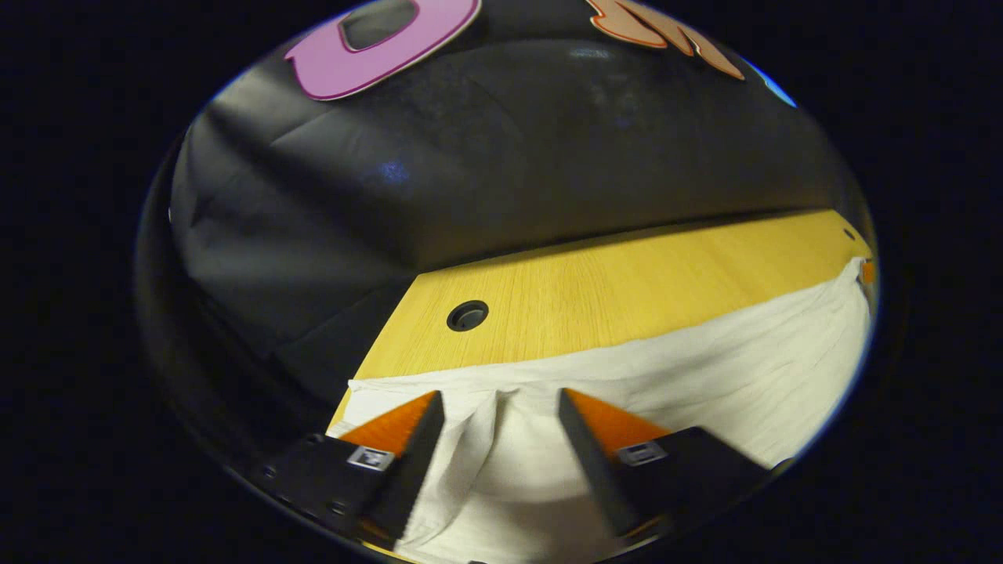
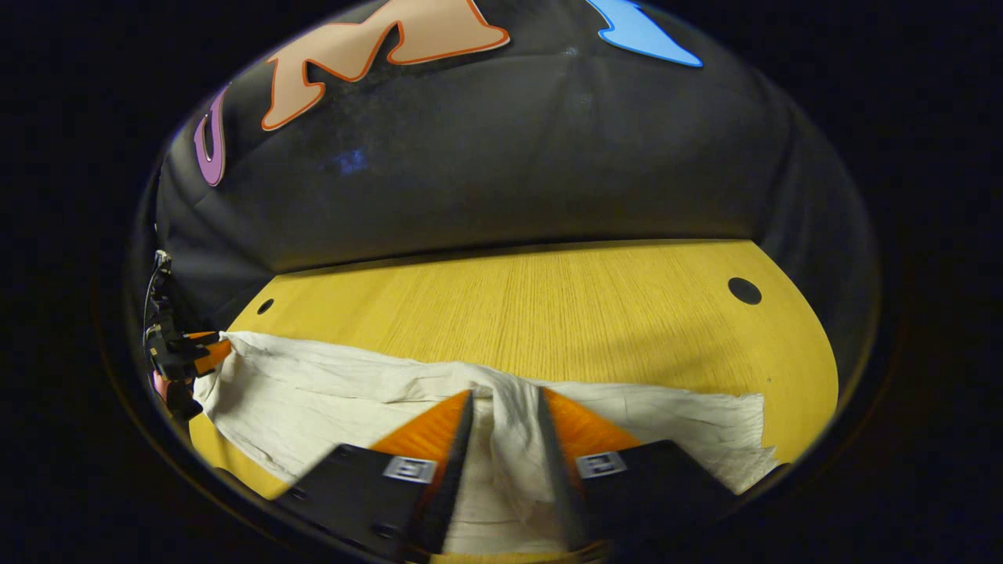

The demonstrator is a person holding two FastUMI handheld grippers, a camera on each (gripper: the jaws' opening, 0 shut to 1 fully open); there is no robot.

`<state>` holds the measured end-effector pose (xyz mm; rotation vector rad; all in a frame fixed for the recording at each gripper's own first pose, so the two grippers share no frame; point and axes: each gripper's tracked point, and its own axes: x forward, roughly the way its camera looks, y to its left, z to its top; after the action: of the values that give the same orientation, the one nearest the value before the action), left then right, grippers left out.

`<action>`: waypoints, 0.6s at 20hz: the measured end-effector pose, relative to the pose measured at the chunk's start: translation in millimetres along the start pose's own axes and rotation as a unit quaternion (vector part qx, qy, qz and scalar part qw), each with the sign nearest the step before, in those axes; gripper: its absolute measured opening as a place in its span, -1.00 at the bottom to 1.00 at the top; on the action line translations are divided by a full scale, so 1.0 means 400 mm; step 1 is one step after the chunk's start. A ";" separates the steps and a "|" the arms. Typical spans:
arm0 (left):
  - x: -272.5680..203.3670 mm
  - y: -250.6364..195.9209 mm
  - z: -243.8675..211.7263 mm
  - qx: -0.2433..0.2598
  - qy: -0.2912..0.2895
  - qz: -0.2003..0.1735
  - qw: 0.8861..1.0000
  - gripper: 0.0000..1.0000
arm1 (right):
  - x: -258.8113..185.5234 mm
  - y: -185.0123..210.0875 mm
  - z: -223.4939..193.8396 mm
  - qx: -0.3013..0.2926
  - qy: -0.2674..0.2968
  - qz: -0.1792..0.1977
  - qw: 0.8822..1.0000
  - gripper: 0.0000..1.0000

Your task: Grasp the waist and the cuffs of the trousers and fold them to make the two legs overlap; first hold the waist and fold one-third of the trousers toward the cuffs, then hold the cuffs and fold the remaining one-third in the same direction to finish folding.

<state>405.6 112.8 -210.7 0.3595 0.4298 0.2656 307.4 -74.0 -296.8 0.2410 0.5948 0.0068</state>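
Note:
White trousers [image 1: 705,352] lie stretched along the near side of a yellow wooden table [image 1: 627,282]. My left gripper [image 1: 499,395] has a bunched end of the cloth between its fingers, with pleats running in toward the jaws. In the right gripper view the trousers [image 2: 313,392] run from my right gripper [image 2: 505,394], whose narrow jaws pinch a ridge of fabric, out to the left gripper [image 2: 205,352] at the far left, where the cloth is drawn to a point. A bit of the right gripper [image 1: 866,270] peeks in at the far right edge of the left gripper view.
The bare table top [image 2: 548,313] extends behind the trousers to the black cloth wall. Round cable holes sit in the table: one [image 1: 468,315] near the left end, one [image 2: 744,291] at the right, a small one [image 2: 266,306] at the left.

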 end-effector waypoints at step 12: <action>-0.247 -0.060 0.164 -0.054 -0.079 -0.045 0.994 0.94 | -0.301 -0.241 0.058 0.037 -0.064 -0.077 0.994 0.93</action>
<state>352.6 40.9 -129.3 0.2518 0.2740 0.1697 214.3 -181.7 -233.4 0.2658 0.4857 -0.1786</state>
